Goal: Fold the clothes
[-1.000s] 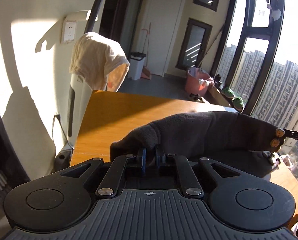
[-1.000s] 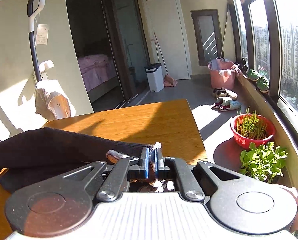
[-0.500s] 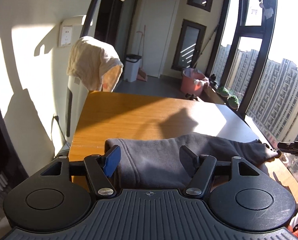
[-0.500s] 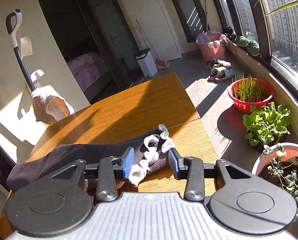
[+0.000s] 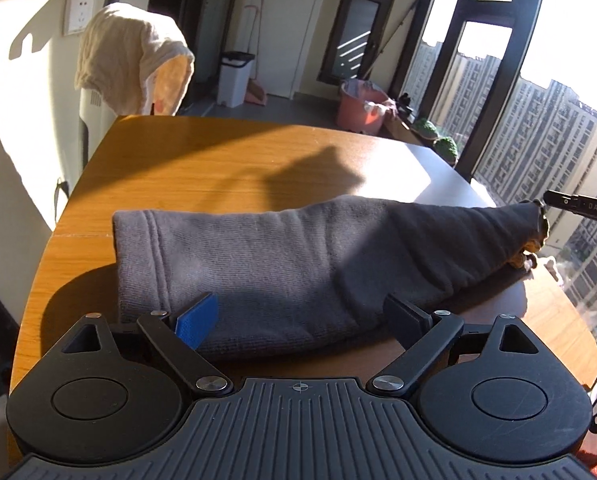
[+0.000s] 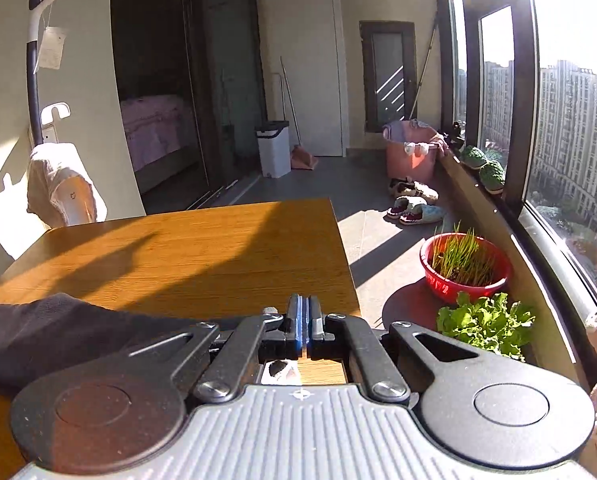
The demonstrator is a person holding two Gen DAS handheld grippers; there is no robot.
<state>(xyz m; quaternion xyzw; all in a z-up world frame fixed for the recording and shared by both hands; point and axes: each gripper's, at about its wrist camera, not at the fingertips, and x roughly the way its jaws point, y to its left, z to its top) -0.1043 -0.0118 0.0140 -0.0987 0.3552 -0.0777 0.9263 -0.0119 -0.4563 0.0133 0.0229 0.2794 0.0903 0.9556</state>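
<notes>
A dark grey knitted garment (image 5: 278,260) lies in a long folded strip across the wooden table (image 5: 178,168). My left gripper (image 5: 300,316) hangs just over its near edge, jaws opening wide; the cloth lies between the fingers, with no pad pressing it. In the right wrist view my right gripper (image 6: 305,312) is shut, blue pads together and no cloth showing between them. The garment (image 6: 58,336) runs off to its left, and a white trim piece (image 6: 278,372) lies on the table under it. In the left view the right gripper (image 5: 548,200) tip sits at the garment's far right end.
A cream cloth (image 5: 134,60) drapes over a white appliance past the table's far left corner. Right of the table stand a red bowl of grass (image 6: 464,268) and a leafy plant (image 6: 486,324) by the window. Slippers (image 6: 418,208), a pink bucket (image 6: 410,152) and a white bin (image 6: 273,148) are on the floor beyond.
Both grippers held the garment's ends pinched above the table; it has come down flat. The left jaws have spread wide. The right jaws opened over the white trim, then shut again.
</notes>
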